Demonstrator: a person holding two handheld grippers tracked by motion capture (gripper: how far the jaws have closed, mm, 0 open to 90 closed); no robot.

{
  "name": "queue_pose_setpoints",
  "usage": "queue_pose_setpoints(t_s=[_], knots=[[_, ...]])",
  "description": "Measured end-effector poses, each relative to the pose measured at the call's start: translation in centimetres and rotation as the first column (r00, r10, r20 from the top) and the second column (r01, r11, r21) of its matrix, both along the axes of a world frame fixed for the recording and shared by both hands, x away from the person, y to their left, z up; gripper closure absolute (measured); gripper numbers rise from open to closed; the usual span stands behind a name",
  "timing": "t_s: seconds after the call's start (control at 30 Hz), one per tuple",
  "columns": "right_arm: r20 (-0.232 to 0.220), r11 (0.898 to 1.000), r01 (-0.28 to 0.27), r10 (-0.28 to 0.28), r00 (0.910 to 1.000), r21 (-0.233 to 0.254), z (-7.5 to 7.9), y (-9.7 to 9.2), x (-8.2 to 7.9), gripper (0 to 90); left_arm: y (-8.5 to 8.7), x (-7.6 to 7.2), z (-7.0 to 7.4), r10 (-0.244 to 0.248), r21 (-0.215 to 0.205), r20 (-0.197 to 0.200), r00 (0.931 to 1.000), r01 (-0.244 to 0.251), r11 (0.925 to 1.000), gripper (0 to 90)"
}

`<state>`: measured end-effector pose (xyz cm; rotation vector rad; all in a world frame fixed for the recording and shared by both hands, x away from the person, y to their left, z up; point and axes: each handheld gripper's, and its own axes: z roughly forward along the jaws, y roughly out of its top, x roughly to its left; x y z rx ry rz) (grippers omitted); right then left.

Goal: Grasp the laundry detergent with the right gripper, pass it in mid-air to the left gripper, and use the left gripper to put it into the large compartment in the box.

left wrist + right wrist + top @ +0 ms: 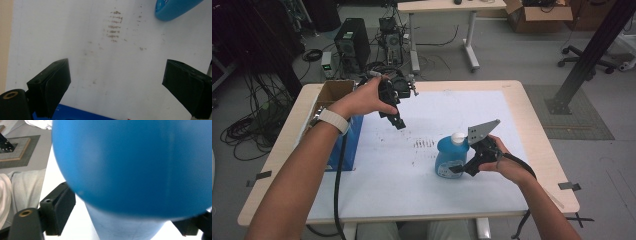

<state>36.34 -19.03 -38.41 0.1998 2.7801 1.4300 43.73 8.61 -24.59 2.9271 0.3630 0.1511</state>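
A blue bottle (448, 159) with a white cap (458, 137) stands upright on the white mat (412, 185), right of centre. My right gripper (458, 170) reaches it from the right, open, one jaw on each side of the bottle's lower body; the bottle (130, 165) looms blurred between those jaws. I cannot tell whether the jaws touch it. My left gripper (398, 120) hangs in the air over the mat's back left, open and holding nothing. From the left gripper (117, 82) I look down on bare mat, with the bottle's edge (172, 8) at top right.
An open cardboard box (332, 92) sits at the table's back left corner, with a flat blue item (348, 145) in front of it. Dark scuff marks (424, 144) lie mid-mat. Behind the table are a computer tower (353, 42), cables and another desk.
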Motion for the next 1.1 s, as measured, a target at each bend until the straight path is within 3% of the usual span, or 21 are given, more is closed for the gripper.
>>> queue_pose_setpoints(t_s=[1.1], knots=[[0.008,1.0,0.014,-0.015,0.9999,0.019,-0.26,-0.38,0.12,34.3,-0.12,0.03,-0.03,-0.004,0.003,0.002,1.0,0.004,1.0,8.3]])
